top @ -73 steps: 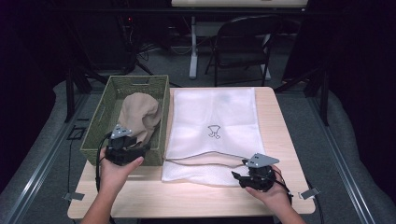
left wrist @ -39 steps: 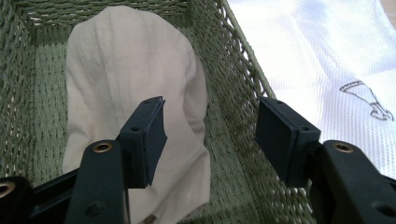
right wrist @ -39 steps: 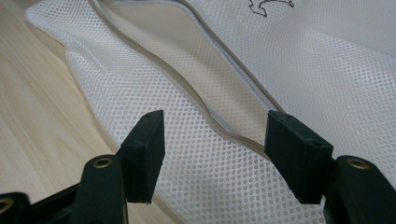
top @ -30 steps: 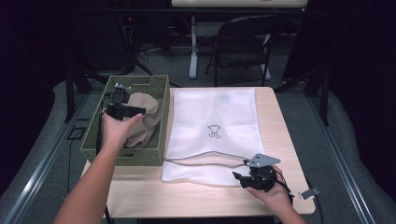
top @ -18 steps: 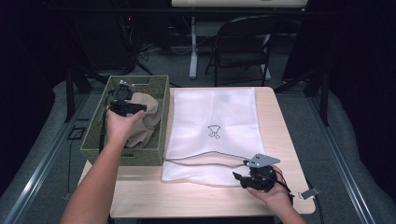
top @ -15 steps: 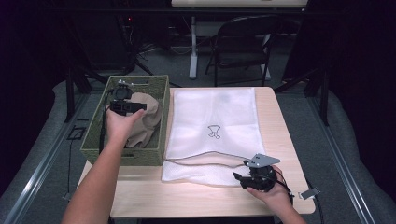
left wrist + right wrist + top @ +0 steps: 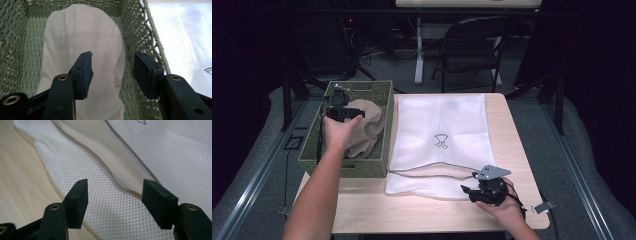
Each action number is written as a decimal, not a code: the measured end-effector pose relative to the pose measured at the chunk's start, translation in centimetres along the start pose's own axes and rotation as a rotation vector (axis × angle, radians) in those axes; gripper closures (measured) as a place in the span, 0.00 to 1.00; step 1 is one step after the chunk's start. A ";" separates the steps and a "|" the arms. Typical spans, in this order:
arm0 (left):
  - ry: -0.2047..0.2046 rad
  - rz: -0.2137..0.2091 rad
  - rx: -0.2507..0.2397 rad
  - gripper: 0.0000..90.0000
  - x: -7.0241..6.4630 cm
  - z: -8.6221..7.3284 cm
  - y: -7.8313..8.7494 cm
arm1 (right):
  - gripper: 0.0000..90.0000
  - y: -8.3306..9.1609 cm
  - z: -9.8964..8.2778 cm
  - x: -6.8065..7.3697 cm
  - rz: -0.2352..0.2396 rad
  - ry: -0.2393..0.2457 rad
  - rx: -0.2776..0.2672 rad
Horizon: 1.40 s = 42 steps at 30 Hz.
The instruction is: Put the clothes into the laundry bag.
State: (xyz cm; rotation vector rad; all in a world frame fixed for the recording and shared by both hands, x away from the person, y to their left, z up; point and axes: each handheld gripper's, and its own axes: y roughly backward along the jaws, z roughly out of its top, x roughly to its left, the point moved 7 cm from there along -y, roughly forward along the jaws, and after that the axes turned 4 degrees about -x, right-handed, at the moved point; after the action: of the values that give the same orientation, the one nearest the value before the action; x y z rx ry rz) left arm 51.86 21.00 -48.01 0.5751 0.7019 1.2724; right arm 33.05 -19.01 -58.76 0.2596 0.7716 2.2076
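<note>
- Right now my work centres on the beige cloth point(image 7: 364, 131), which lies bunched in the green woven basket point(image 7: 384, 90) at the left side of the table point(image 7: 422, 215).
- From the left gripper view, the cloth point(image 7: 82, 37) spreads over the basket floor, with the woven walls point(image 7: 140, 30) rising on both sides of it.
- My left gripper point(image 7: 338, 100) hangs over the far end of the basket, above the cloth's far edge.
- Its jaws are spread and have just been opening a little; the cloth shows through the gap, but the pads point(image 7: 83, 72) press on nothing.
- I cannot tell whether the jaw tips touch the cloth.
- Just right of the basket, the white mesh bag point(image 7: 439, 120) lies flat on the table, with a small dark mark point(image 7: 441, 141) near its middle.
- The bag's zip edge point(image 7: 432, 170) runs across its near end in a wavy line.
- My right gripper point(image 7: 469, 190) rests at the bag's near right corner, held low over the table.
- In the right gripper view its jaws stand wide apart over the mesh point(image 7: 112, 202), with the zip edge point(image 7: 110, 175) crossing between them; nothing is pinched.
- Beyond the table stands a dark chair point(image 7: 472, 45).
</note>
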 end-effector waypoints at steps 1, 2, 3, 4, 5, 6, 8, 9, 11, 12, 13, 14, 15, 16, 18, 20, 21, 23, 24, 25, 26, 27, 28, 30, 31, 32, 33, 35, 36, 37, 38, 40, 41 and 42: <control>0.000 -0.002 0.007 0.54 0.1 0.0 -0.1 | 0.42 0.0 0.0 0.0 0.002 0.000 0.000; 0.005 0.006 0.002 0.53 0.3 0.0 -0.3 | 0.42 0.0 0.0 0.0 0.002 0.000 0.000; 0.008 0.001 0.013 0.52 0.3 0.0 -0.3 | 0.42 0.0 0.0 0.0 0.002 0.001 0.000; 0.014 0.006 0.007 0.52 0.4 0.0 -0.5 | 0.42 0.0 0.0 0.0 0.002 0.001 0.000; 0.024 0.012 0.010 0.51 0.5 0.0 -0.6 | 0.42 0.0 0.0 0.0 0.003 0.000 0.001; 0.022 0.010 0.017 0.51 0.6 0.0 -0.7 | 0.42 0.0 0.0 0.0 0.002 0.001 0.003; 0.027 0.011 0.026 0.51 0.7 0.0 -1.0 | 0.42 0.0 0.0 0.0 0.001 0.001 0.002; 0.028 0.012 0.032 0.51 0.8 -0.1 -1.1 | 0.42 0.0 0.0 0.0 0.002 0.001 0.001; 0.026 0.009 0.048 0.51 0.8 -0.1 -1.4 | 0.42 0.0 0.0 0.0 0.002 0.002 0.000; 0.026 0.015 0.050 0.51 0.8 -0.2 -1.5 | 0.42 0.0 0.0 0.0 0.001 0.000 0.000; 0.025 0.023 0.045 0.50 0.9 -0.2 -1.7 | 0.42 0.0 0.0 0.0 0.000 -0.002 0.000; 0.028 0.027 0.044 0.50 0.9 -0.2 -1.8 | 0.42 0.0 0.0 0.0 0.000 -0.002 0.000; 0.030 0.028 0.049 0.50 0.9 -0.2 -1.9 | 0.41 0.0 0.0 0.0 0.001 -0.003 0.001; 0.030 0.032 0.050 0.50 1.0 -0.3 -2.0 | 0.41 0.0 0.0 0.0 0.001 -0.002 0.001; 0.025 0.039 0.058 0.50 1.0 -0.4 -2.2 | 0.41 0.0 0.0 0.0 0.000 -0.001 0.000; 0.012 0.058 0.067 0.47 1.1 -0.5 -2.4 | 0.41 0.0 0.0 0.0 0.000 -0.001 0.001; 0.009 0.069 0.070 0.47 1.1 -0.5 -2.5 | 0.41 0.0 0.0 0.0 0.000 -0.001 0.000; -0.002 0.080 0.080 0.45 1.1 -0.6 -2.7 | 0.41 0.0 0.0 0.0 0.001 -0.001 -0.001; -0.004 0.087 0.080 0.44 1.1 -0.7 -2.8 | 0.41 0.0 0.0 0.0 0.001 -0.001 -0.001; -0.009 0.112 0.089 0.44 1.1 -0.7 -2.9 | 0.41 0.0 0.0 0.0 0.001 0.000 -0.002; -0.016 0.124 0.090 0.44 1.1 -0.8 -3.0 | 0.41 0.0 0.0 0.0 0.000 0.000 -0.001; -0.025 0.133 0.097 0.45 1.1 -0.8 -3.1 | 0.41 0.0 -0.1 0.0 0.000 0.000 0.000; -0.026 0.139 0.103 0.45 1.0 -0.9 -3.2 | 0.41 0.0 -0.1 0.0 0.000 0.000 0.001; -0.033 0.138 0.104 0.45 0.9 -1.0 -3.5 | 0.41 0.0 -0.1 0.0 0.003 0.001 0.001; -0.033 0.135 0.109 0.45 0.9 -1.1 -3.6 | 0.41 0.0 -0.1 0.0 0.003 0.001 0.001; -0.037 0.134 0.114 0.45 0.8 -1.1 -3.6 | 0.41 0.0 -0.1 0.0 0.003 0.001 0.001; -0.035 0.132 0.114 0.45 0.7 -1.1 -3.7 | 0.41 0.0 -0.1 0.0 0.002 0.001 0.001; -0.037 0.132 0.109 0.44 0.6 -1.2 -3.9 | 0.41 0.0 -0.1 0.0 0.004 0.001 0.000; -0.038 0.128 0.115 0.44 0.5 -1.2 -3.9 | 0.41 0.0 -0.1 0.0 0.002 0.001 -0.001; -0.041 0.129 0.118 0.44 0.5 -1.2 -3.9 | 0.41 0.0 -0.1 0.0 0.004 0.003 -0.002; -0.043 0.129 0.120 0.43 0.4 -1.3 -4.0 | 0.40 0.0 -0.1 0.0 0.005 0.003 -0.002; -0.053 0.144 0.134 0.43 0.3 -1.4 -4.3 | 0.40 0.0 -0.1 0.0 0.006 0.002 -0.002; -0.065 0.151 0.140 0.43 0.3 -1.5 -4.5 | 0.40 0.0 -0.1 0.0 0.005 0.003 -0.003; -0.072 0.157 0.146 0.43 0.2 -1.6 -4.7 | 0.40 0.0 -0.1 0.0 0.007 0.003 -0.004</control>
State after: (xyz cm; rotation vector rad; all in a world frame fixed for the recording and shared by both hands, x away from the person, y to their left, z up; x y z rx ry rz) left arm 53.71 20.25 -52.52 0.8044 0.7034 1.3453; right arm 33.01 -18.99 -58.82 0.2579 0.7689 2.2160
